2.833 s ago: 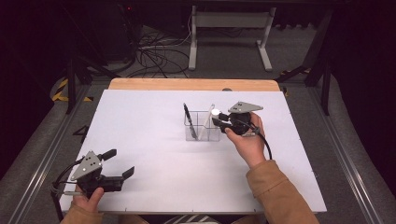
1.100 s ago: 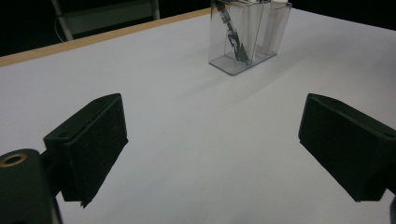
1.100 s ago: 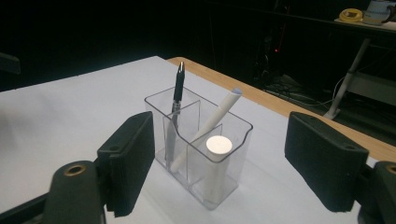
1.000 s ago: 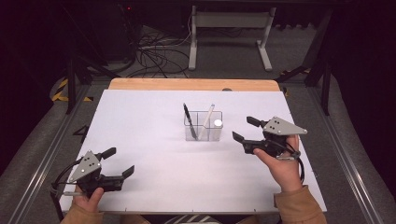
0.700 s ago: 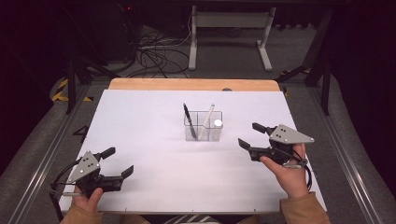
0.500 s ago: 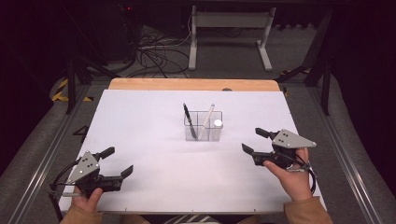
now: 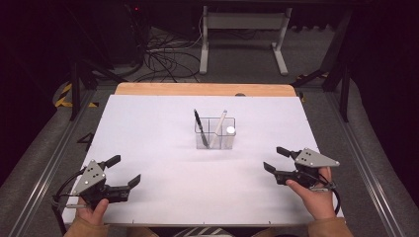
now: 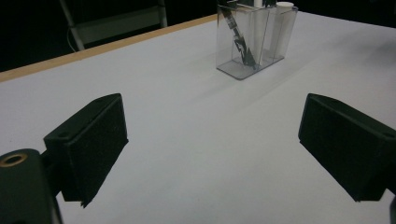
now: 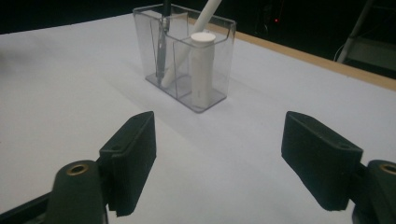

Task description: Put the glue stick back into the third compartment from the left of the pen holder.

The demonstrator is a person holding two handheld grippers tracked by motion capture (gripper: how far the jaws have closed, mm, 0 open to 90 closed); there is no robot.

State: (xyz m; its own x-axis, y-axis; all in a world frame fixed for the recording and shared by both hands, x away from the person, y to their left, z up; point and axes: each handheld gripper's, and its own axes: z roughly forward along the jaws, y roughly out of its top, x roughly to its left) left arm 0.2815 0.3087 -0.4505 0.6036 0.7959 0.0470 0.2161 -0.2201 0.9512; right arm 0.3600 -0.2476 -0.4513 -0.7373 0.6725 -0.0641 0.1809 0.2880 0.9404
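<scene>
Resting low at 4 o'clock on the counter [image 7: 163, 123], the right gripper [image 7: 274, 159] is released, empty. Left gripper [image 7: 123, 170], at 8 o'clock, likewise released. Clear organizer [image 7: 215, 133] stands near centre, holding black pen [image 7: 198, 123], white pen [image 7: 220, 123] and white tube [image 7: 230, 131].

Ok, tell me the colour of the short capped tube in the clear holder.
White; the tube shows best in the right gripper view.
</scene>
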